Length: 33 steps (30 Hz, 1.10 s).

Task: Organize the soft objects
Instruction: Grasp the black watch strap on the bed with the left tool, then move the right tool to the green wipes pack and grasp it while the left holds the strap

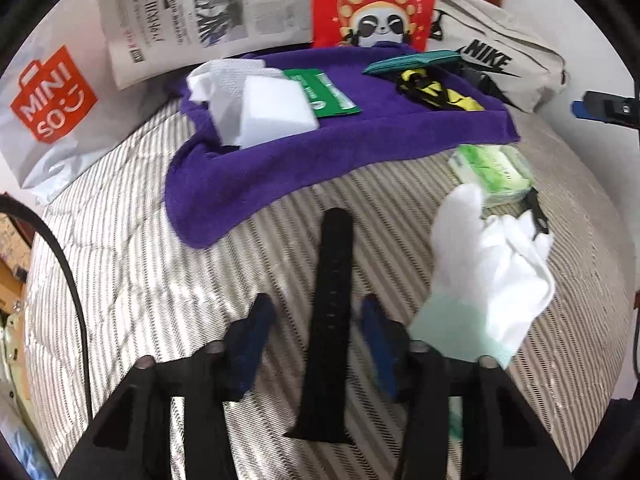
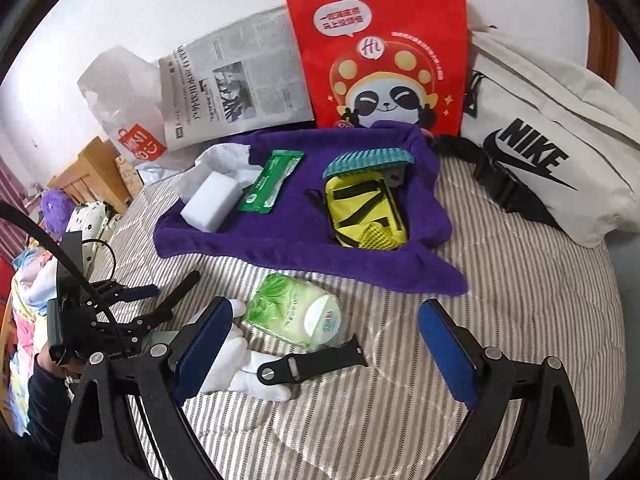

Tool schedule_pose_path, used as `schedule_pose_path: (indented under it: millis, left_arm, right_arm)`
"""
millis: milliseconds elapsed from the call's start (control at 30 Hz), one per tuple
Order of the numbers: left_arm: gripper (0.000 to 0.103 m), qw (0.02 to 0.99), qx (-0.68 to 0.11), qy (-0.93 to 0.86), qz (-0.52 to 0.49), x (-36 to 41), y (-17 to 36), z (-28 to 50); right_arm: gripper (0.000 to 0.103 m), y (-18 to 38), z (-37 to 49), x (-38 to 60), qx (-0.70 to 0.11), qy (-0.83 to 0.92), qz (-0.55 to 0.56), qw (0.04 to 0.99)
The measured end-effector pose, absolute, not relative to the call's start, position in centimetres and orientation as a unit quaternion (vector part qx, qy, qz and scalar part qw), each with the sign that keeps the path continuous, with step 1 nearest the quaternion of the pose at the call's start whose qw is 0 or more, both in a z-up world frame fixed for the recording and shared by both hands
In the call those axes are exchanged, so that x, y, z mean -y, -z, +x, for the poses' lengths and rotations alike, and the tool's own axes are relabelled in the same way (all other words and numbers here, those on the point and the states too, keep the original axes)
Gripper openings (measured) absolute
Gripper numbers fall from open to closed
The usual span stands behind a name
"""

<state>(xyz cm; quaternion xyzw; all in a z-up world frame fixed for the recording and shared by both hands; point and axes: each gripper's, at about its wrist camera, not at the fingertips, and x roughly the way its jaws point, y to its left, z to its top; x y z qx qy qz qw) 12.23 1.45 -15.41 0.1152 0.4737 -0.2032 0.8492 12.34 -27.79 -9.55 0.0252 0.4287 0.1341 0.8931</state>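
A purple towel (image 1: 280, 152) (image 2: 288, 232) lies on the striped bed. On it are a white sponge (image 1: 276, 110) (image 2: 210, 202), a white cloth (image 1: 224, 76), a green packet (image 1: 328, 94) (image 2: 270, 186), a yellow pouch (image 1: 436, 94) (image 2: 366, 216) and a teal cloth (image 1: 412, 62) (image 2: 368, 160). In front lie a green tissue pack (image 1: 492, 170) (image 2: 296, 314), a white glove (image 1: 488, 276) (image 2: 236, 364) and two black watch strap pieces (image 1: 328, 320) (image 2: 312, 366). My left gripper (image 1: 316, 312) is open around one strap. My right gripper (image 2: 324, 344) is open above the tissue pack and the other strap.
At the back stand a newspaper (image 1: 200, 16) (image 2: 236, 84), a red panda bag (image 1: 376, 4) (image 2: 380, 52), a white Nike bag (image 1: 504, 52) (image 2: 552, 156) and a Miniso bag (image 1: 48, 120) (image 2: 128, 128). Furniture and bedding lie past the left bed edge (image 2: 60, 208).
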Motion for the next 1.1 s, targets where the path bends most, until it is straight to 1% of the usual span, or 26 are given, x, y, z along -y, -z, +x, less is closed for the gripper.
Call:
schedule_pose_path:
  millis: [67, 133, 267, 367, 533, 567, 633, 833, 1033, 1067, 1100]
  left_arm:
    - [0.02, 0.849, -0.472, 0.208, 0.111, -1.2, 15.4, 12.9]
    - [0.019, 0.847, -0.481, 0.205, 0.096, -1.3, 15.2, 13.3]
    - [0.02, 0.854, -0.473, 0.198, 0.089, -1.3, 15.4, 12.8]
    - [0.021, 0.861, -0.462, 0.187, 0.101, -0.7, 15.5, 12.6]
    - [0.019, 0.863, -0.465, 0.183, 0.073, -1.4, 15.3, 12.5]
    - [0.016, 0.863, -0.466, 0.183, 0.066, -1.5, 15.2, 12.5]
    - [0.003, 0.864, -0.466, 0.178, 0.064, -1.6, 15.1, 12.1]
    - [0.003, 0.869, -0.455, 0.182, 0.062, -1.8, 15.3, 11.8]
    - [0.006, 0.858, -0.456, 0.206, 0.114, -1.1, 15.1, 11.8]
    - [0.011, 0.855, -0.458, 0.21, 0.123, -0.8, 15.1, 11.9]
    - [0.023, 0.85, -0.46, 0.223, 0.125, -0.7, 15.0, 12.0]
  right_arm:
    - [0.094, 10.0, 12.5, 27.4, -0.433, -0.139, 0.021, 0.891]
    - [0.094, 10.6, 12.3, 27.1, -0.437, -0.141, 0.015, 0.888]
    - [0.094, 12.0, 11.8, 27.4, -0.451, -0.14, 0.01, 0.881]
    - [0.094, 13.1, 11.8, 27.5, -0.464, -0.136, 0.01, 0.875]
    - [0.094, 14.5, 12.0, 27.3, -0.476, -0.13, 0.002, 0.87]
    - [0.094, 14.6, 12.0, 27.3, -0.476, -0.133, 0.006, 0.87]
    - [0.094, 15.0, 12.0, 27.2, -0.475, -0.136, 0.011, 0.87]
    - [0.092, 16.3, 13.0, 25.4, -0.487, -0.14, -0.005, 0.862]
    - [0.092, 16.4, 13.5, 24.3, -0.492, -0.146, -0.017, 0.858]
    - [0.092, 16.6, 13.6, 24.2, -0.494, -0.145, -0.017, 0.857]
    - [0.092, 16.7, 13.7, 24.2, -0.496, -0.143, -0.016, 0.857]
